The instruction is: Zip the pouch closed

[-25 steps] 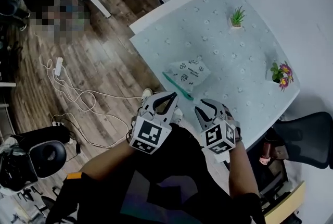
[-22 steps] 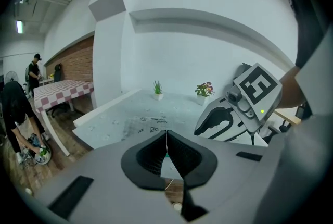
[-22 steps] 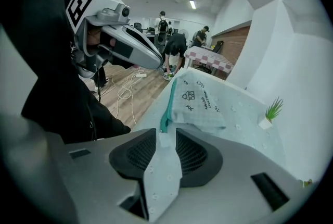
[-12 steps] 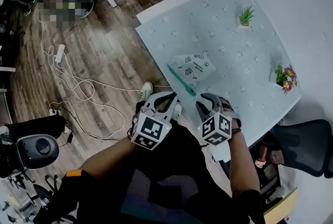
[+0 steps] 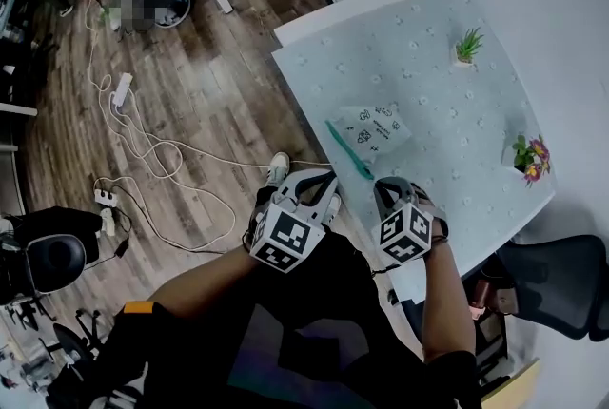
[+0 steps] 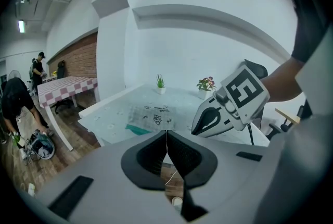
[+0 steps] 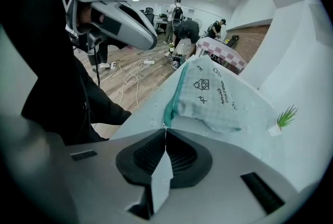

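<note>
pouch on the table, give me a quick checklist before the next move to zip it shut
1. Pouch lies flat on the table, fully in view: ok.
2. Teal zipper on the side nearest both grippers, uncovered: ok.
3. Right gripper holds the pull: fingers have just closed at the zipper's near end, tips together; pull between them: cannot tell.
4. Left gripper steadies the pouch: fingers together, empty, off the pouch: not ok.
5. Green plant and flower pot stand away from the pouch: ok.
</note>
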Action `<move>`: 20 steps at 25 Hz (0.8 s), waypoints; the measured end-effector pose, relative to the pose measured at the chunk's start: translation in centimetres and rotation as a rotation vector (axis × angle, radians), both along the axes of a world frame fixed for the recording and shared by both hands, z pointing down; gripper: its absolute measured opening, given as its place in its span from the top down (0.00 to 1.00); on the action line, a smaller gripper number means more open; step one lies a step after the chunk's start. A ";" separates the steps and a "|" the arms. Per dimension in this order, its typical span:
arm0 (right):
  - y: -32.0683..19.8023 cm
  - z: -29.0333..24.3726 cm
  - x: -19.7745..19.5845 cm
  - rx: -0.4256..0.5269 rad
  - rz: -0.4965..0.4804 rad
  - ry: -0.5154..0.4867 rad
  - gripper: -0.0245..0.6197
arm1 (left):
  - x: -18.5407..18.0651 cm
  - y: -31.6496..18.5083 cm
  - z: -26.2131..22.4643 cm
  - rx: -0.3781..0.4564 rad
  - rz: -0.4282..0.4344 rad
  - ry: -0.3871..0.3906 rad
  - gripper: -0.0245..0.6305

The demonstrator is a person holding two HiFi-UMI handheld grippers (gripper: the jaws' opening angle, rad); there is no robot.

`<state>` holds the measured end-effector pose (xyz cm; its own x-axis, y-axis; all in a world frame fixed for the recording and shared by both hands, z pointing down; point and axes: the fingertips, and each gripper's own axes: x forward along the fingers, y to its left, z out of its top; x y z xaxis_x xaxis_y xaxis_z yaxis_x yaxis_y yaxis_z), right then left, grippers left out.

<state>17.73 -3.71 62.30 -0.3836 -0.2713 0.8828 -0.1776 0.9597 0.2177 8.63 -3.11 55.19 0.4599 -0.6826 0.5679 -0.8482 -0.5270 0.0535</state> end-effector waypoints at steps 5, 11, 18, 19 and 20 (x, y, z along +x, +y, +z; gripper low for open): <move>0.0 -2.9 -1.1 -0.173 0.151 -0.186 0.93 | -0.3 0.0 -1.1 0.030 -0.007 0.007 0.95; -0.7 -6.8 -1.7 -0.314 0.305 -0.417 0.93 | 0.6 -0.2 -2.1 0.052 0.029 0.017 0.95; -1.2 -8.9 -1.9 -0.361 0.384 -0.550 0.93 | 2.5 -0.2 -1.8 0.015 0.111 0.013 0.94; -1.3 -9.2 -1.9 -0.364 0.392 -0.564 0.93 | 2.8 -0.3 -1.7 0.007 0.124 0.009 0.92; -1.3 -9.5 -1.8 -0.365 0.400 -0.577 0.93 | 3.2 -0.5 -1.6 -0.002 0.137 0.006 0.88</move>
